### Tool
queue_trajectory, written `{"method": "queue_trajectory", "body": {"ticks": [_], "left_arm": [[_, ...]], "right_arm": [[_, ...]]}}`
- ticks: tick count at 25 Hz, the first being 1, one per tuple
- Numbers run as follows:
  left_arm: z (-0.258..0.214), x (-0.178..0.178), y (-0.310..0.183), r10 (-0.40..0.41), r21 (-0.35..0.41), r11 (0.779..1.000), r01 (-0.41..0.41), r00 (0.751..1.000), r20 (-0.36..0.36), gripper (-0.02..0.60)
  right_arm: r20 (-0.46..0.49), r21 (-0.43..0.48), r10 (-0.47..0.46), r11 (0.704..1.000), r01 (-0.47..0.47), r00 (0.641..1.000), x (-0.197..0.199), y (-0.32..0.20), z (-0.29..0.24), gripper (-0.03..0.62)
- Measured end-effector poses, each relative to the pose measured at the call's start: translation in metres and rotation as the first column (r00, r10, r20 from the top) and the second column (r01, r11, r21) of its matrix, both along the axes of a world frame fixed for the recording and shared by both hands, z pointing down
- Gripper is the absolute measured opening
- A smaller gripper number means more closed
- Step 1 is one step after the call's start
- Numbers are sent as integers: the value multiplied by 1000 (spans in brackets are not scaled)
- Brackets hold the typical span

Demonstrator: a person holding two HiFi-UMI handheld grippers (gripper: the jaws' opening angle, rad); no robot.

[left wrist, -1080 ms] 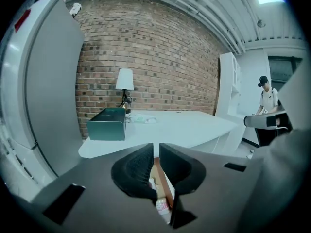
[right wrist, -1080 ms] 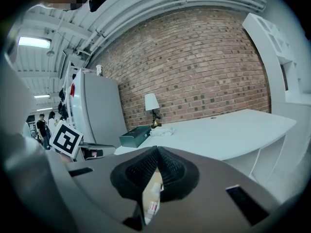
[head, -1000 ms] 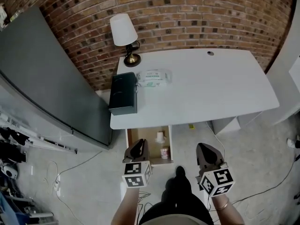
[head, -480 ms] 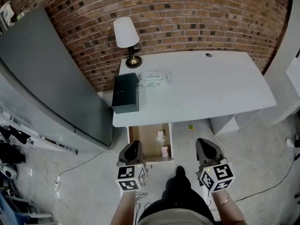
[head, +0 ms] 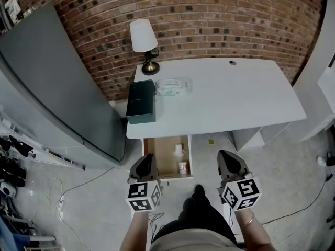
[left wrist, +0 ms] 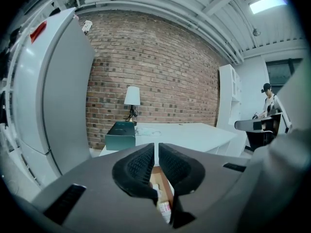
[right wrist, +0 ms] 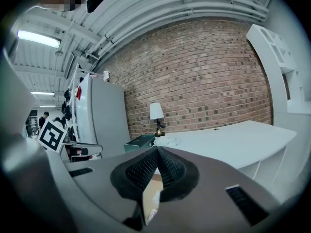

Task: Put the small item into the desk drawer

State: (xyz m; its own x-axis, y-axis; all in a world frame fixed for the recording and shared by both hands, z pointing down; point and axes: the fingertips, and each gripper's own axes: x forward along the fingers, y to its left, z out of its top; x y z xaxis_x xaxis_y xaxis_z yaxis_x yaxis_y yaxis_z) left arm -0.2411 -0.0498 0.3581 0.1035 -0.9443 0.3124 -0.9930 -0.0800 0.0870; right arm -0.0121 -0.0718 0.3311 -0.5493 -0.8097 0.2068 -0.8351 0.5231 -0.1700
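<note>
The desk drawer (head: 158,156) stands pulled out under the white desk (head: 230,98). In it lie a small white bottle (head: 178,150) and a small red-labelled container (head: 182,167). My left gripper (head: 145,163) hangs in front of the drawer's left corner, shut with nothing between its jaws. My right gripper (head: 229,161) is to the right of the drawer, over the floor, also shut and empty. In the left gripper view the shut left gripper (left wrist: 156,152) points at the desk, and the red-labelled container (left wrist: 165,208) shows below it. In the right gripper view the right gripper (right wrist: 157,154) has its pads together.
On the desk's left end are a lamp (head: 143,38), a dark green box (head: 141,102) and a pack of wipes (head: 172,85). A tall grey fridge (head: 47,88) stands left of the desk. Cables (head: 78,184) lie on the floor. A brick wall (head: 220,20) runs behind.
Both grippers have drawn back a little from the drawer, the left one also sliding slightly left. The drawer stays out with both small things in it.
</note>
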Motion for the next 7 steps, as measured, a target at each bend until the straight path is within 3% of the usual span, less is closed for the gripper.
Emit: {"method": "queue_trajectory", "body": {"ticks": [7], "left_arm": [[-3,-7,-1,7,21,1000,-7,1000,5,44]], "right_arm": [[-5,17,6,1000,-6,1000,-5,2,-1,6]]}}
